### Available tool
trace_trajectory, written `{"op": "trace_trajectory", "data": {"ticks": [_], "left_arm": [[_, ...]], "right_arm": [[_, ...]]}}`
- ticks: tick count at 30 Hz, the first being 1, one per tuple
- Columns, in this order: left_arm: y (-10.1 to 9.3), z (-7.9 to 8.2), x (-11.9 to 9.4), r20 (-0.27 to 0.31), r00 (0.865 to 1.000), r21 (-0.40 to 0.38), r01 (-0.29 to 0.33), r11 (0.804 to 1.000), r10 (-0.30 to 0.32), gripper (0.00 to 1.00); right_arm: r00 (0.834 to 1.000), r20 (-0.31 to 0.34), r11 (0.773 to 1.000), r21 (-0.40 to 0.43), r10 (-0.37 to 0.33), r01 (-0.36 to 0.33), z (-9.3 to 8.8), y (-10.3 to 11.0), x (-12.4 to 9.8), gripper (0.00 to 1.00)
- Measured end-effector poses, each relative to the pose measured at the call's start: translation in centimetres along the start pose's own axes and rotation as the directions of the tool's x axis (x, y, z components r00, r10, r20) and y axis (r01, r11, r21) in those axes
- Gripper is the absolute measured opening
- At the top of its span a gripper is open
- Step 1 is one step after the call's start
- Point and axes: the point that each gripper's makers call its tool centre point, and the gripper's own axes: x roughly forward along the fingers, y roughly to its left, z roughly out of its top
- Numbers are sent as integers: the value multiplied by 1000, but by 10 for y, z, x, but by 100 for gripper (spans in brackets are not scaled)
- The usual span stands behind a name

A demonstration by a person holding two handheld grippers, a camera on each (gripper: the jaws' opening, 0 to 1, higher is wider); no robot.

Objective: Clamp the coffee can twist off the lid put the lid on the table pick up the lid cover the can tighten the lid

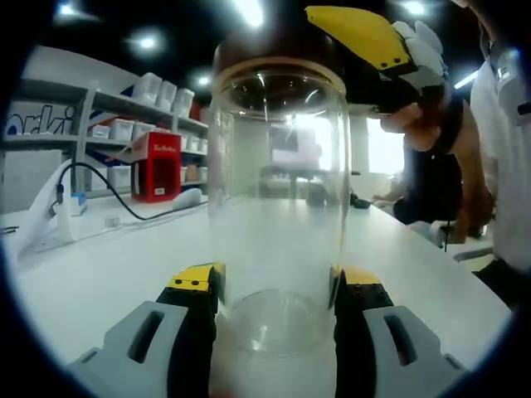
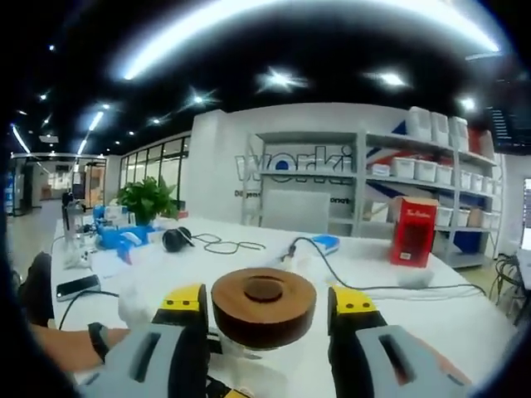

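Can (image 1: 278, 215): clear glass, standing upright on the white counter (image 1: 99, 274), empty as far as the glass is showing. The left gripper (image 1: 276, 290) is clamping it low on its body, one yellow-tipped jaw pressing each side.

Lid (image 2: 264, 305): round, brown, with a recessed centre, sitting on the can's mouth. In the right gripper view the right gripper (image 2: 264, 308) is bracketing it, jaws close on either side; whether they are actually touching the lid is not clear. In the left gripper view the right gripper (image 1: 377, 50) is reaching over the can top from the right, a gloved hand (image 1: 423, 91) holding it.

Surroundings, left gripper view: a red box (image 1: 155, 166) and a black cable (image 1: 108, 191) are lying farther back on the counter, before shelves (image 1: 124, 124) carrying white bins.

Surroundings, right gripper view: headphones (image 2: 176, 239), a potted plant (image 2: 148, 199), blue items (image 2: 120, 236), a phone (image 2: 75, 287) and a red box (image 2: 414, 230) are spread over the counter (image 2: 431, 323); a forearm with a wristband (image 2: 98, 338) is resting at lower left.
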Motion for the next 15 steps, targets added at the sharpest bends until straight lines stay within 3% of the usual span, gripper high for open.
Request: {"op": "trace_trajectory", "data": {"ticks": [5, 11, 15], "left_arm": [[0, 0, 0, -1, 1000, 1, 0, 1000, 0, 47], [1, 0, 0, -1, 1000, 1, 0, 1000, 0, 47], [1, -1, 1, -2, 1000, 2, 0, 1000, 0, 47]], "right_arm": [[998, 7, 997, 43, -69, 68, -2, -1, 4, 52], [996, 5, 994, 69, -87, 86, -5, 5, 9, 53], [988, 23, 985, 84, -150, 148, -3, 1, 8, 52]]}}
